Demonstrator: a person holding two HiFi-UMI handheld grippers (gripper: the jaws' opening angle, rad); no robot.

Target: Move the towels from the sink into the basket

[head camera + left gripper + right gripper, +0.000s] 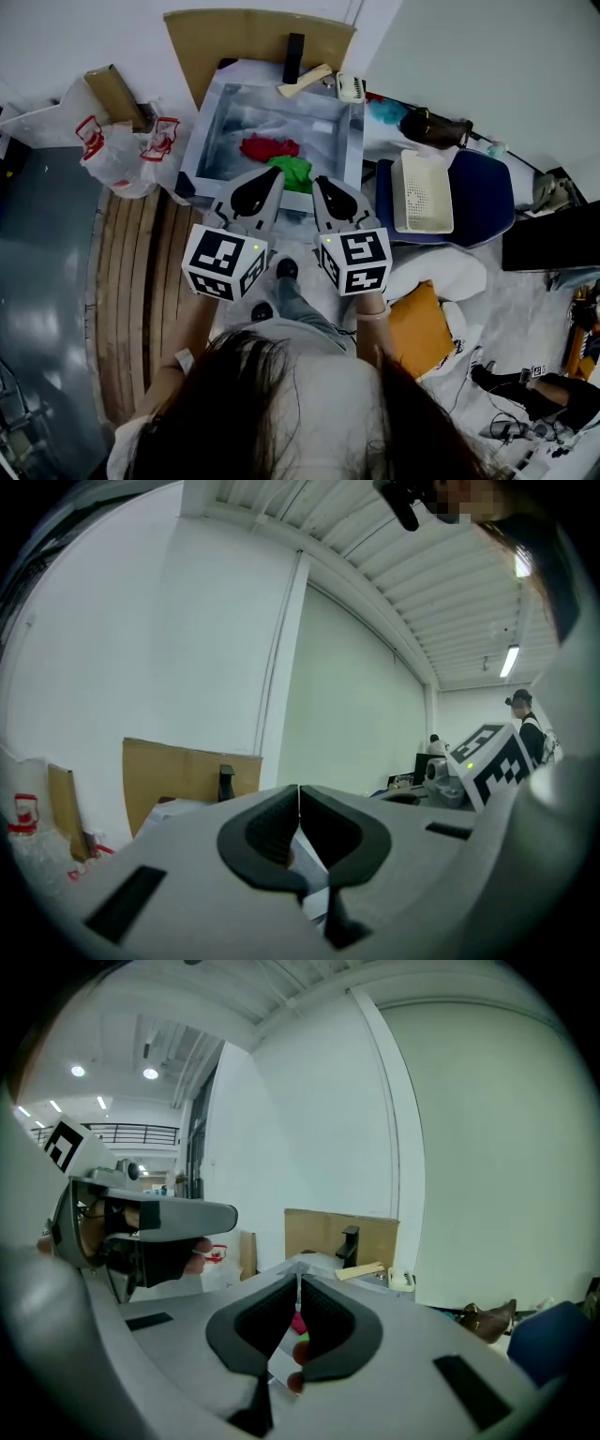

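White walls and a sheet of cardboard (253,33) back the scene in the head view. At upper centre sits the sink (208,131), with a red towel (269,147) and a green towel (292,172) lying against each other in its basin. The white basket (424,192) rests on a blue seat (487,197) at right and looks empty, so no towel appears to have gone over yet. Your left gripper (273,176) and right gripper (319,181) hang side by side at the sink's near edge, tips toward the green towel. In the left gripper view the jaws are pressed together with nothing between them; the cardboard and the black faucet (226,782) stand beyond at lower left, and the other gripper's marker cube (497,761) shows at right. In the right gripper view the jaws are likewise closed and empty, with a sliver of red and green cloth showing just below the tips at lower centre. Spread one pair of jaws before you dip in. Aim at a raised fold of the nearer green towel rather than flat cloth, and pinch deep enough that it cannot slip. Lift it clear of the sink's rim before you swing right toward the basket, so the red towel is not dragged along.
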